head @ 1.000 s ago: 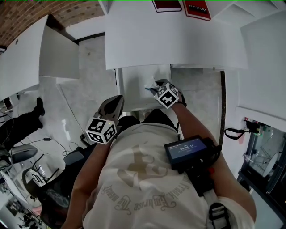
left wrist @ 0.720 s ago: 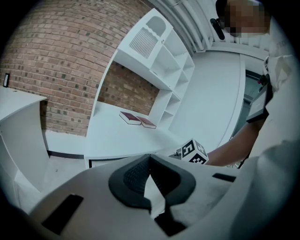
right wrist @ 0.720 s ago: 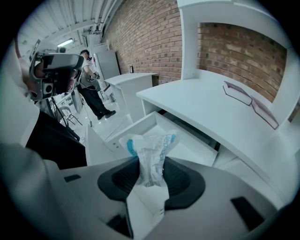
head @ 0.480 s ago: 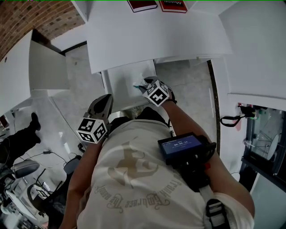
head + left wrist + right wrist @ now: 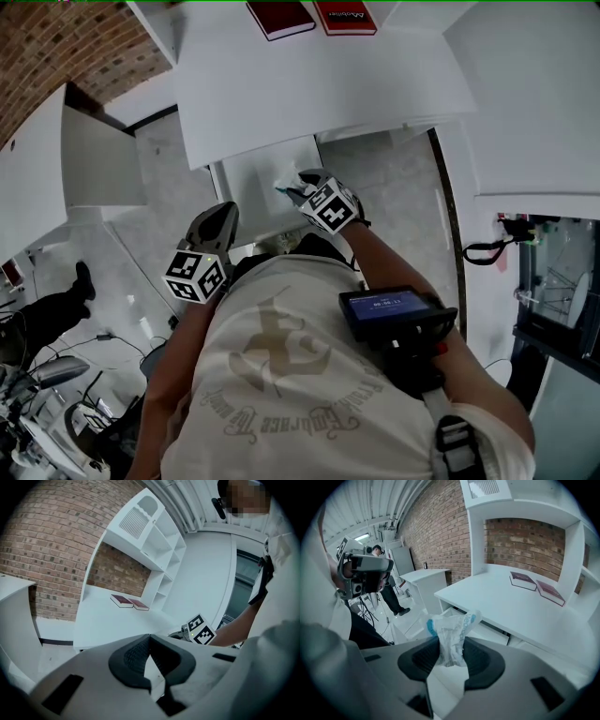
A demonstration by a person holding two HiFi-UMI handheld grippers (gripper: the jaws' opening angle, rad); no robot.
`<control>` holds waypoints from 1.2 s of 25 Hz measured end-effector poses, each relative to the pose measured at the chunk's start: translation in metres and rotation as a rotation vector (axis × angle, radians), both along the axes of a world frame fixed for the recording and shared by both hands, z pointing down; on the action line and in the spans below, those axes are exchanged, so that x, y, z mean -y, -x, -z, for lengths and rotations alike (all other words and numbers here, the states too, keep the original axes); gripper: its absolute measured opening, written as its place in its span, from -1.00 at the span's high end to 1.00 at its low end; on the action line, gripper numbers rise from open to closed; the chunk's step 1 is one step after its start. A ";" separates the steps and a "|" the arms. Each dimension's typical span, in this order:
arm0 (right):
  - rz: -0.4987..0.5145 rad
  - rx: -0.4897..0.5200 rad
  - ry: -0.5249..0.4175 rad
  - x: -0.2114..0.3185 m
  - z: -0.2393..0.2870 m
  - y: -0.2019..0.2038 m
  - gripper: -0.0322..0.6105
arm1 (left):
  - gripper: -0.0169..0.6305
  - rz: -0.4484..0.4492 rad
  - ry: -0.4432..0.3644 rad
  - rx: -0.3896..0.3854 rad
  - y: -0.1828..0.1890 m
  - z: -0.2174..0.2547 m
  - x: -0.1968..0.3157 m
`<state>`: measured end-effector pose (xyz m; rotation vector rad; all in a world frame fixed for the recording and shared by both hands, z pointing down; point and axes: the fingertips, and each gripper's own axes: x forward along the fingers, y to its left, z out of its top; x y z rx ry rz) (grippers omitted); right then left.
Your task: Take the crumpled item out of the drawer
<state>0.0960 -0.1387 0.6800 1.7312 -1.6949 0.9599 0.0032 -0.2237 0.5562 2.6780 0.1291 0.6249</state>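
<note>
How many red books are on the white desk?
2. The first book lies at the back of the desk; the second book lies close beside it. More might hide beyond the picture.

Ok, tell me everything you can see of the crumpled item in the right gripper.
The crumpled item is a thin, wrinkled white wrapper or bag with blue print and a blue patch at its upper left. It looks like plastic film. It stands bunched between the pads of the right gripper, which pinch its lower part while the top flares free. It is over the open drawer.
</note>
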 end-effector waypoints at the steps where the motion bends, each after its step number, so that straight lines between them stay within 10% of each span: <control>1: -0.008 0.004 -0.008 0.001 0.003 -0.001 0.37 | 0.89 -0.001 -0.001 -0.002 -0.001 0.000 0.000; 30: -0.060 0.047 -0.376 0.045 0.119 -0.004 0.38 | 0.89 -0.031 -0.051 -0.080 -0.030 0.032 0.014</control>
